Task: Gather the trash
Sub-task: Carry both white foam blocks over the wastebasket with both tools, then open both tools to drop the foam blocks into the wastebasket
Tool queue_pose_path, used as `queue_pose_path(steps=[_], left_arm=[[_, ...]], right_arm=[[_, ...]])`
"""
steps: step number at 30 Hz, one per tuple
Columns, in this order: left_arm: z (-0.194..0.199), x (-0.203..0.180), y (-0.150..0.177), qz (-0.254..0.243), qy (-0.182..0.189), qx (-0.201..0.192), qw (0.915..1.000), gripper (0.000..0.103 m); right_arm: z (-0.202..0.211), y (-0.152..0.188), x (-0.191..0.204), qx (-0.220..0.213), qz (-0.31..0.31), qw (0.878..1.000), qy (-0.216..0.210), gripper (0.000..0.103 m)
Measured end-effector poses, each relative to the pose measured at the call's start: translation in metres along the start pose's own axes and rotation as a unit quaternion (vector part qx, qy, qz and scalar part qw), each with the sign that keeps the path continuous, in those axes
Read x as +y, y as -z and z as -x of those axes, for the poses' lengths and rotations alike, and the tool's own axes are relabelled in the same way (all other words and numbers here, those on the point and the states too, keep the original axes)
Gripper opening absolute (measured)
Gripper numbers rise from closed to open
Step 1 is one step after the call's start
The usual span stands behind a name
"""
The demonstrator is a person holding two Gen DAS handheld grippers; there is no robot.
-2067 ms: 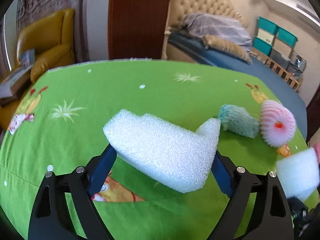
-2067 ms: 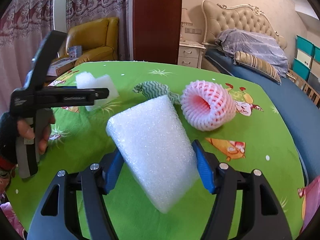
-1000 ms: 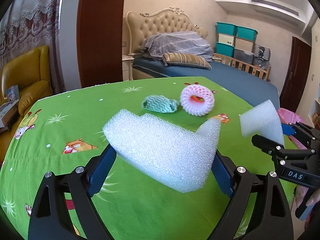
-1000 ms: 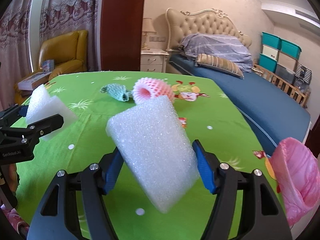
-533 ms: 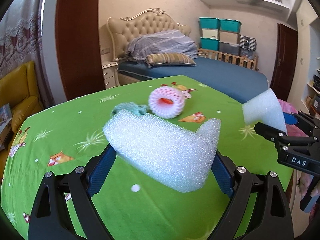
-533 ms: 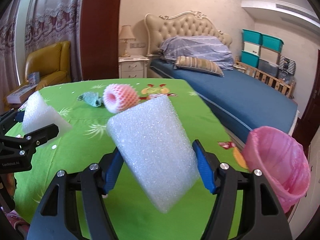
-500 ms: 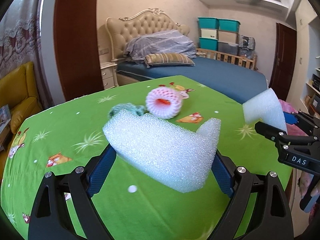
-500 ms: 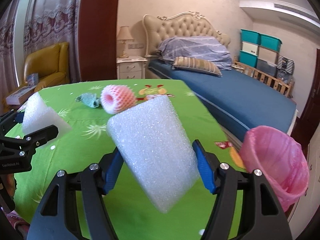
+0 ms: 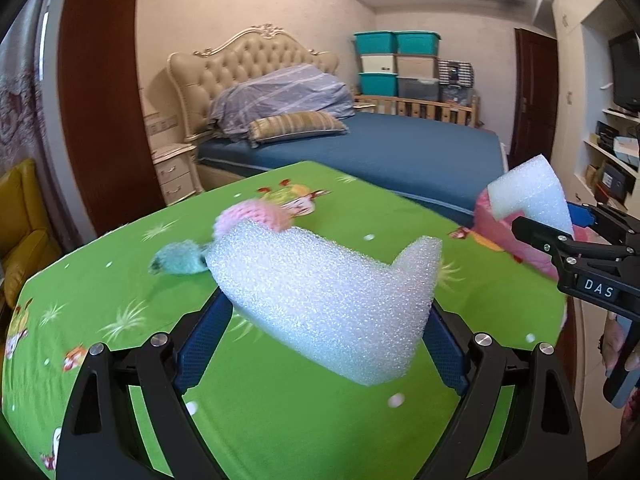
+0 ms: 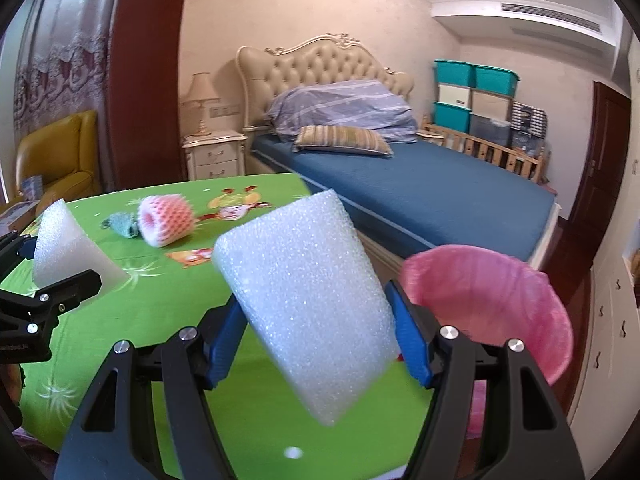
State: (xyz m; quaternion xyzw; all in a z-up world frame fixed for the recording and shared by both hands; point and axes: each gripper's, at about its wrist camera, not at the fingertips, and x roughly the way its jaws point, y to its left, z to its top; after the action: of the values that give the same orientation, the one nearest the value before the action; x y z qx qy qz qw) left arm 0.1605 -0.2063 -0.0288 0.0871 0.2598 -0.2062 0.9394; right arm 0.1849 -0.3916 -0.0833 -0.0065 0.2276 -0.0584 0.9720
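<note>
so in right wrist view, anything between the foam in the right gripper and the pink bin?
Nothing loose: only the right gripper's own blue finger pad sits between its foam block and the pink-lined bin, in the right wrist view.

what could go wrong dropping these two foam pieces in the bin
1. The right foam is light and sticks far out of the right gripper; released short of the pink bin, it could miss and land on the floor.
2. The left foam in the left gripper is wide, so it may catch on the rim.
3. Both grippers converge on one bin and could collide.
</note>
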Motion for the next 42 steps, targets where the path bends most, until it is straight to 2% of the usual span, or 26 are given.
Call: queue_pose_path(steps=[11, 24, 33, 40, 41, 42], left_arm=[[-0.025, -0.064, -0.040, -0.019, 0.076, -0.005, 0.9969, 0.085], [-0.062, -0.142, -0.086, -0.043, 0.149, -0.006, 0.9879, 0.085], [-0.104, -0.192, -0.123, -0.025, 0.191, 0.007, 0.9812, 0.086], [-0.131, -0.213, -0.128, -0.008, 0.202, 0.017, 0.9791, 0.087], [-0.135, -0.215, -0.129, 0.000, 0.208, 0.017, 0.9779, 0.087], [-0.137, -0.218, -0.131, 0.006, 0.217, 0.016, 0.9761, 0.087]], right_arm=[[0.020, 0.002, -0.078, -0.016, -0.017, 0.998, 0.056, 0.066], [0.035, 0.023, -0.168, -0.030, -0.077, 0.991, 0.106, 0.067], [0.006, 0.025, -0.204, -0.020, -0.088, 0.988, 0.126, 0.068], [-0.025, 0.017, -0.222, -0.015, -0.086, 0.989, 0.121, 0.070], [-0.032, 0.015, -0.223, -0.014, -0.083, 0.989, 0.119, 0.071], [-0.037, 0.015, -0.223, -0.014, -0.081, 0.990, 0.116, 0.078]])
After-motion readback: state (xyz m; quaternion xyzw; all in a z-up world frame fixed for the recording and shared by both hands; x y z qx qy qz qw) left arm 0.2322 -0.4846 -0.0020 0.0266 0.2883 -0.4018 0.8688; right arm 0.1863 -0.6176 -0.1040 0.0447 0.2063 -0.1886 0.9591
